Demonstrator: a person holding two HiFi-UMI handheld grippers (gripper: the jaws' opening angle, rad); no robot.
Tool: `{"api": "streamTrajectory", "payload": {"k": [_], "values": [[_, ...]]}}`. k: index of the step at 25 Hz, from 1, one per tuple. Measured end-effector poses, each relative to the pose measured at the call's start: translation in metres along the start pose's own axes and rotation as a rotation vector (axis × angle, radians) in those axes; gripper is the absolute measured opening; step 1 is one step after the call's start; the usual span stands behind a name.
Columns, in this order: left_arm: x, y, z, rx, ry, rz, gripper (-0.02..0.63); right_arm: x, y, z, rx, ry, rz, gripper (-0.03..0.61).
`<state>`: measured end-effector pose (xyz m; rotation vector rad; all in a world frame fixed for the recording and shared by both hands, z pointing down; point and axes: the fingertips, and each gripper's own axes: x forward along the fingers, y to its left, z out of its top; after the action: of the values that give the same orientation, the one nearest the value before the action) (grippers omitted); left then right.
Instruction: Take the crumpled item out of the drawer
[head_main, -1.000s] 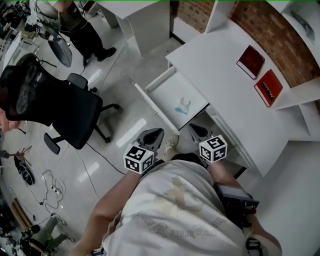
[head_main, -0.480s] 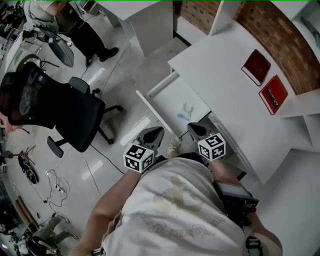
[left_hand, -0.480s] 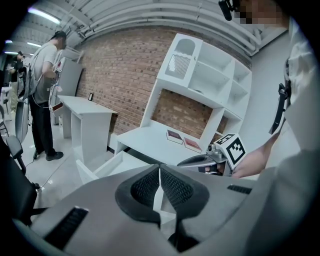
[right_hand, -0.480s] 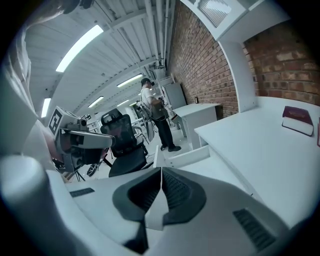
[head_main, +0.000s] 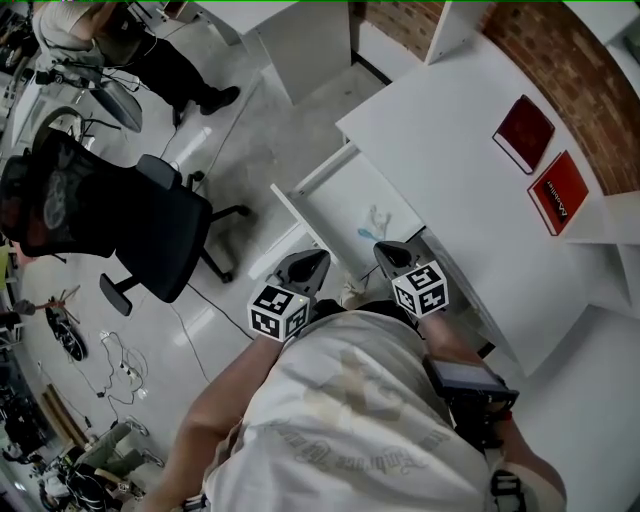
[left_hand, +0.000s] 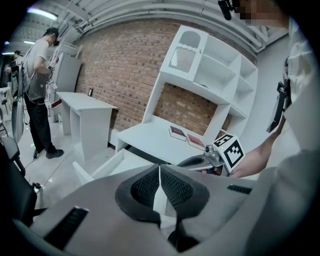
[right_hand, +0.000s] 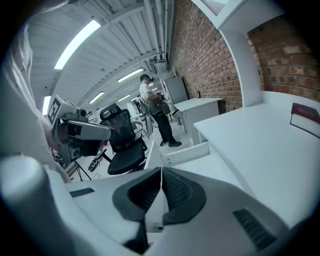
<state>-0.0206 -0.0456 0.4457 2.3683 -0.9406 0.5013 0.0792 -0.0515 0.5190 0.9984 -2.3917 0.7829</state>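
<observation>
Crumpled white item with a bit of blue on it (head_main: 371, 224) is lying in the open white drawer (head_main: 335, 195), down at the end nearest me and close to the front edge of the white desk (head_main: 440, 140) that the drawer slides out of. My right claw (head_main: 386, 251) hangs just beside it at that near end of the drawer, jaws pressed fully together with nothing between them (same story in its own view, pads meeting flat). My left claw (head_main: 309, 263) is out past the drawer's front panel, over the grey floor (head_main: 250, 130), and it's closed up empty as well. Neither one is touching the item. Two red books (head_main: 524, 130) sit side by side toward the desk's back edge by the brick wall (head_main: 590, 90), well apart from all this. Black office chair (head_main: 150, 225) is parked off to my left.
</observation>
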Motion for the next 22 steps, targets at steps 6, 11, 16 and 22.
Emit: {"api": "streamTrajectory", "payload": {"k": [6,11,16,22], "values": [[0.014,0.003,0.005,0.000,0.019,0.002,0.028,0.011,-0.011,-0.010,0.003,0.023,0.008,0.026],[0.025,0.003,-0.004,-0.002,0.037,0.008,0.028,0.021,-0.024,-0.026,0.010,0.040,-0.008,0.026],[0.030,0.001,-0.002,-0.024,0.018,0.004,0.028,0.027,-0.029,-0.031,0.000,0.076,-0.021,0.026],[0.033,-0.001,-0.007,-0.034,0.038,-0.013,0.028,0.030,-0.034,-0.036,-0.016,0.116,-0.047,0.026]]}}
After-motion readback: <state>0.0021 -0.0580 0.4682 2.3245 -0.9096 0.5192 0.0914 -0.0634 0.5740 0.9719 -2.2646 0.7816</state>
